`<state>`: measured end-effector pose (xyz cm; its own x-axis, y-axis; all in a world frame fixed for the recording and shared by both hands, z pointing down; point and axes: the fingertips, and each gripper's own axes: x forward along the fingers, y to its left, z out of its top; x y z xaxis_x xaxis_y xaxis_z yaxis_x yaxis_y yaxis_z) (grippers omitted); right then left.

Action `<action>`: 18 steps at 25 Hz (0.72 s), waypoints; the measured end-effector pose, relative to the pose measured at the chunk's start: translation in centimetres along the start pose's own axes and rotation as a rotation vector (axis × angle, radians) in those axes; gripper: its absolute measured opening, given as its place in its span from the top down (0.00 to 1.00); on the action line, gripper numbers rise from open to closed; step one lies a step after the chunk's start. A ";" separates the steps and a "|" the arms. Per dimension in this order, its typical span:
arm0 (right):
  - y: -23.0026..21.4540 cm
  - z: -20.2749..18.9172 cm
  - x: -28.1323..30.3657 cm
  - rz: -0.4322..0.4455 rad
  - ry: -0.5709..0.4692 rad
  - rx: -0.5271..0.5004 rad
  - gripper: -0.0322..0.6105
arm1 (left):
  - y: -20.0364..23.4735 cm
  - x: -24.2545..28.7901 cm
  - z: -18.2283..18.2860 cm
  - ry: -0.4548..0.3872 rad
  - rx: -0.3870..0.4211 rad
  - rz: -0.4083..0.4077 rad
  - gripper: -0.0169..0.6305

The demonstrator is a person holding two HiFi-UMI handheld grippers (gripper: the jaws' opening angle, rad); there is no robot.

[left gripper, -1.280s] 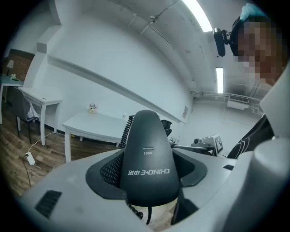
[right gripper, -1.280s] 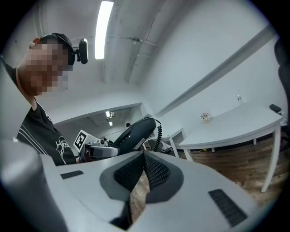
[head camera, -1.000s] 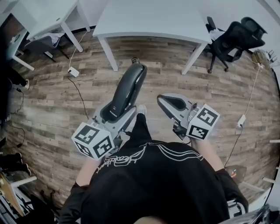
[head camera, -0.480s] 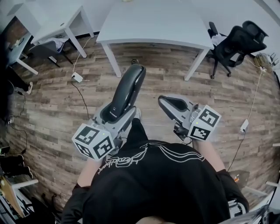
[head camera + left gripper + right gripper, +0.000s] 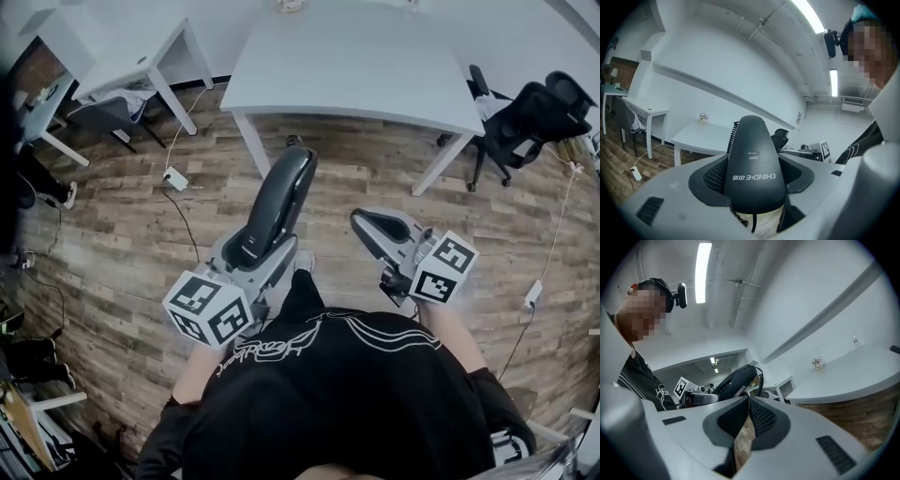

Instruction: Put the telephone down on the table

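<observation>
A black telephone handset [image 5: 277, 199] stands slanted up and forward in my left gripper [image 5: 249, 253], which is shut on its lower end. In the left gripper view the handset [image 5: 752, 161] fills the space between the grey jaws, with its coiled cord hanging below. My right gripper [image 5: 377, 223] is held level beside it, shut with nothing in it; its pads [image 5: 754, 416] meet at the tip. From the right gripper view the handset [image 5: 736, 379] shows to the left. The white table [image 5: 356, 66] stands ahead over the wooden floor, beyond both grippers.
A small object [image 5: 291, 6] sits at the table's far edge. A black office chair [image 5: 530, 108] stands at the right. A second white desk [image 5: 127, 47] with a grey chair [image 5: 105, 111] is at the left. Cables and a power adapter [image 5: 175, 178] lie on the floor.
Both grippers have been carried forward towards the white table, which now shows larger and nearer. The left gripper's hold on the handset is unchanged, and the right stays shut.
</observation>
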<state>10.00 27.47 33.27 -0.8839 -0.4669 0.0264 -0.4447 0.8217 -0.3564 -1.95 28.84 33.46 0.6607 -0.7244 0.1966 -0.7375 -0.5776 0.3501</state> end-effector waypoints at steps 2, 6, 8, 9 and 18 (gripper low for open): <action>-1.9 0.8 2.4 0.001 0.002 0.008 0.89 | 2.6 1.3 1.0 0.011 0.001 0.010 0.53; -5.9 3.0 7.8 0.005 -0.004 0.023 0.89 | 8.4 4.5 3.8 0.042 0.007 0.026 0.53; -8.5 4.1 10.4 0.001 -0.013 0.038 0.89 | 11.2 6.4 5.3 0.051 0.010 0.023 0.53; -9.8 4.6 11.7 -0.004 -0.019 0.049 0.89 | 12.6 7.5 6.1 0.056 0.011 0.019 0.53; -18.9 8.1 21.8 -0.055 -0.025 0.085 0.89 | 23.8 14.9 11.6 0.081 0.003 -0.024 0.53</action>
<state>0.30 -0.90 33.00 -0.8540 -0.5197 0.0255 -0.4779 0.7641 -0.4332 -11.28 -0.06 34.09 0.6870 -0.6779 0.2616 -0.7218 -0.5952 0.3532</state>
